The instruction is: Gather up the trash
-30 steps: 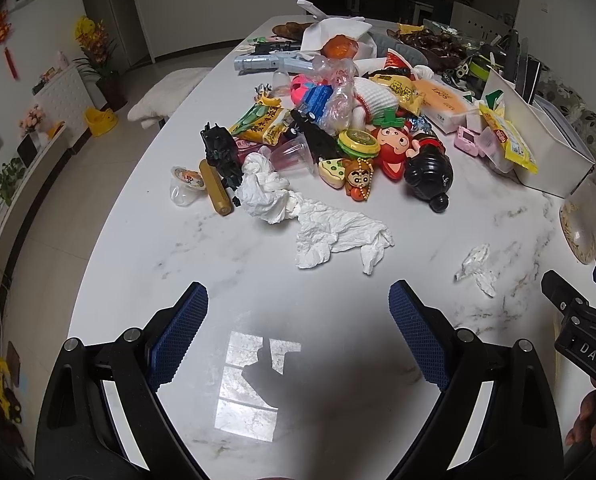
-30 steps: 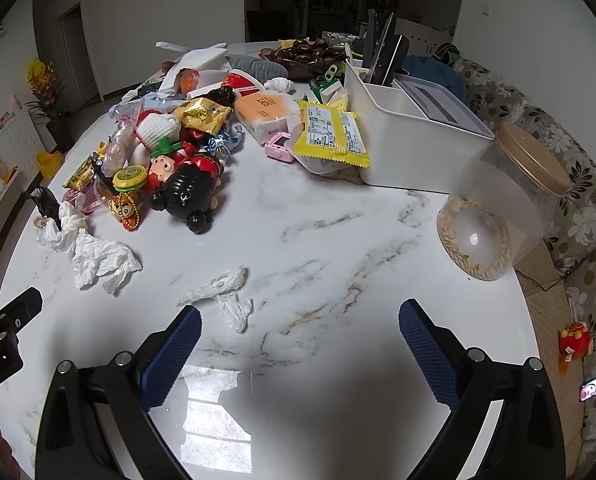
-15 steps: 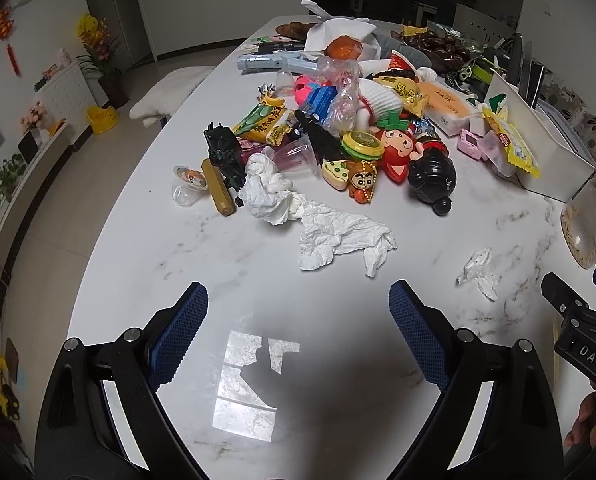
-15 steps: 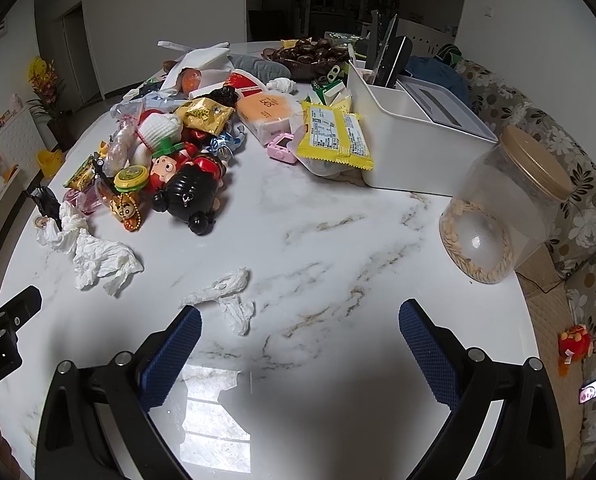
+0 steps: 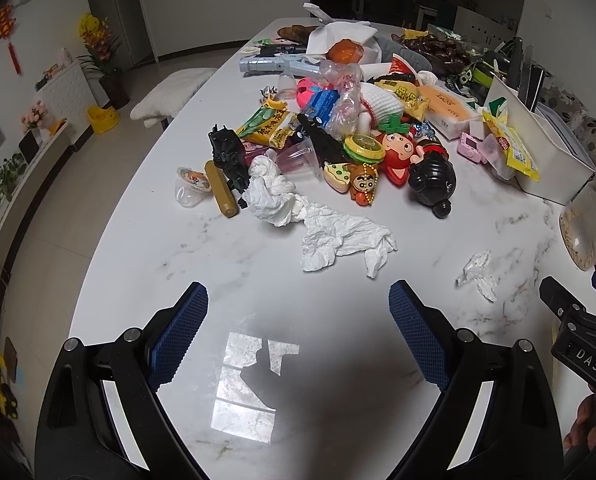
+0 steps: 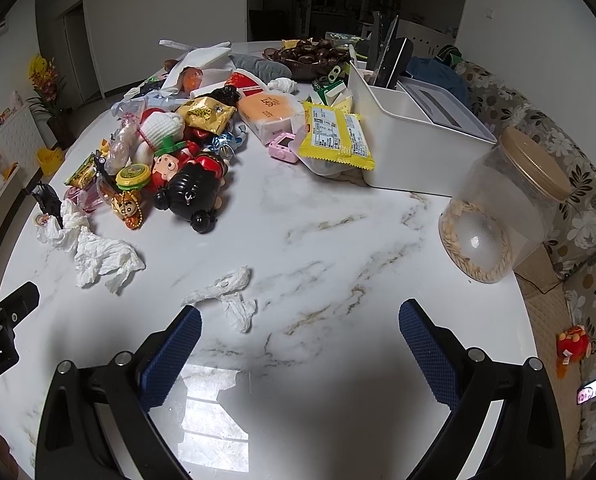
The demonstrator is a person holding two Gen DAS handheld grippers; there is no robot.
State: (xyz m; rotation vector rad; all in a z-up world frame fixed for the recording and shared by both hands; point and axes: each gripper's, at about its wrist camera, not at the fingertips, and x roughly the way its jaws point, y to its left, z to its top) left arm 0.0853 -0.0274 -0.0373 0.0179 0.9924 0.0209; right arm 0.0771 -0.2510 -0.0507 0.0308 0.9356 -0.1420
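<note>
Both tongs gape empty above a marble table (image 5: 226, 264), the left gripper (image 5: 298, 336) short of a crumpled tissue (image 5: 341, 236), the right gripper (image 6: 299, 344) beside a smaller wad (image 6: 228, 294), whose neighbouring tool reads "DAS" and an orange pack (image 6: 272, 110) "SOFT".

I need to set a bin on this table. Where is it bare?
Bare marble lies between the small crumpled tissue, the white organizer box and the seed jar; also nearest both open grippers, left and right. Beyond the large crumpled tissue, the toy-and-wrapper pile is crowded.
</note>
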